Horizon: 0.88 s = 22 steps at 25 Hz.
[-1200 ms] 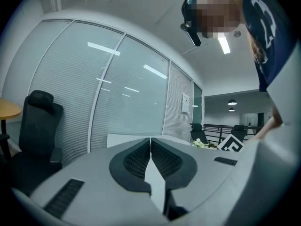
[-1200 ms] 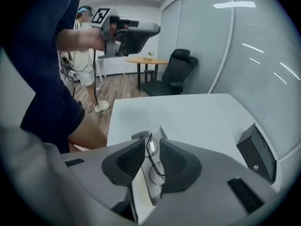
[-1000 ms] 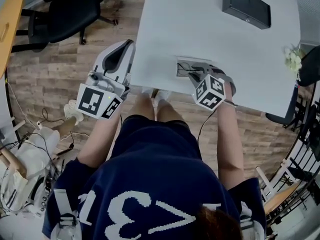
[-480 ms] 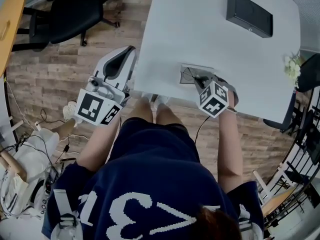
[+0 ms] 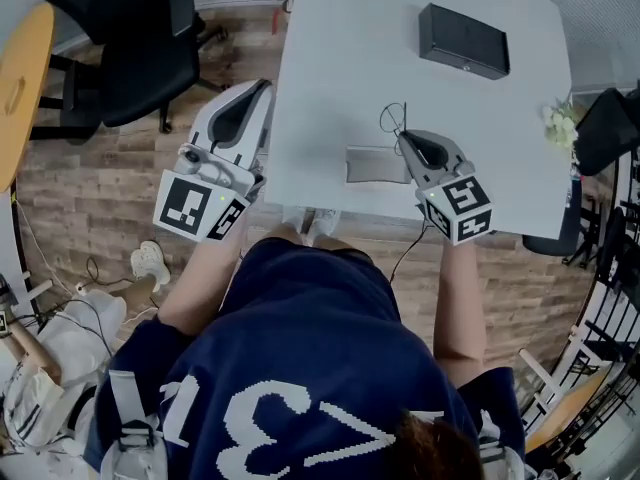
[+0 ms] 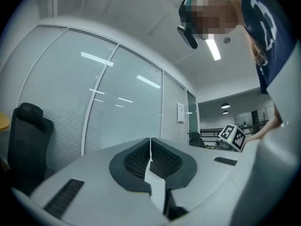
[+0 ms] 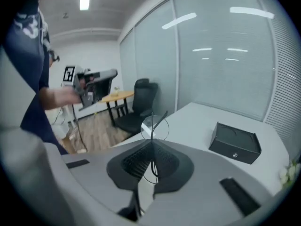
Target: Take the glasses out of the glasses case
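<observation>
A thin wire-framed pair of glasses (image 5: 392, 120) is pinched in my right gripper (image 5: 404, 138), which is shut on it just above the white table (image 5: 330, 58). In the right gripper view a round lens (image 7: 154, 126) sticks up past the closed jaws of the right gripper (image 7: 152, 143). The grey glasses case (image 5: 374, 164) lies flat on the table just left of that gripper, apart from the glasses. My left gripper (image 5: 260, 88) is shut with nothing in it, beside the table's left edge; the left gripper view shows the left gripper (image 6: 150, 140) pointing upward.
A black box (image 5: 463, 40) sits at the table's far side, also in the right gripper view as the black box (image 7: 235, 142). A black office chair (image 5: 130, 28) stands at the left on the wooden floor. Small pale flowers (image 5: 559, 123) are at the table's right edge.
My right gripper has moved right and away from the case, carrying the glasses out of it. The left gripper has stayed beside the table's edge.
</observation>
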Each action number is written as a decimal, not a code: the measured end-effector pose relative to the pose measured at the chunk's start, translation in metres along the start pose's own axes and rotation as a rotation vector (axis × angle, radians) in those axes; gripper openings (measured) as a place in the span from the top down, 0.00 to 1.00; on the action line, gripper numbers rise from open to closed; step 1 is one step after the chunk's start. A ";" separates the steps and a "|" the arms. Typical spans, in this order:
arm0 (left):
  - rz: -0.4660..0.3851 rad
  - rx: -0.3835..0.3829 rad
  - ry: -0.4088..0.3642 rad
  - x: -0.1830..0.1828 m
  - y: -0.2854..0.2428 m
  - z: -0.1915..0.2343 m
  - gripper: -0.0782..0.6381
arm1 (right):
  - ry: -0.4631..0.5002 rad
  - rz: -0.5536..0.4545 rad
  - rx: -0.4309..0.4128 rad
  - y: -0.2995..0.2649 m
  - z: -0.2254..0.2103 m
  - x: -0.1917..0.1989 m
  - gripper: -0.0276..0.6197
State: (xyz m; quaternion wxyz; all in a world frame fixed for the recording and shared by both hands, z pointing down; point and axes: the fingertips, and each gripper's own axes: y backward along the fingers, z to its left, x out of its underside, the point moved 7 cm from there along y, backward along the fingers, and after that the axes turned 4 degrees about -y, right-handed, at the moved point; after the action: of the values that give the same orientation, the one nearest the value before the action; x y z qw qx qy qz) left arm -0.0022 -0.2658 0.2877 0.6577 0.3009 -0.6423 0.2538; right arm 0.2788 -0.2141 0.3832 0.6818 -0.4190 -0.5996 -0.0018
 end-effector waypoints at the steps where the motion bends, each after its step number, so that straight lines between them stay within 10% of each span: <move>1: -0.016 0.002 -0.010 -0.006 -0.004 -0.001 0.86 | -0.042 -0.067 0.024 0.007 -0.004 -0.013 0.92; 11: -0.086 -0.068 -0.136 -0.036 -0.012 0.009 0.86 | -0.115 -0.351 0.071 0.025 -0.006 -0.099 0.92; 22: 0.002 -0.335 -0.118 -0.017 0.074 0.053 0.86 | -0.028 -0.029 -0.243 -0.099 0.078 -0.077 0.92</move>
State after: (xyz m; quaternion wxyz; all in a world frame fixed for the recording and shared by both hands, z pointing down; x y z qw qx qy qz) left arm -0.0933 -0.2522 0.2756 0.6594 0.2010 -0.7134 0.1259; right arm 0.1432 -0.2724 0.3708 0.6175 -0.4898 -0.6104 -0.0787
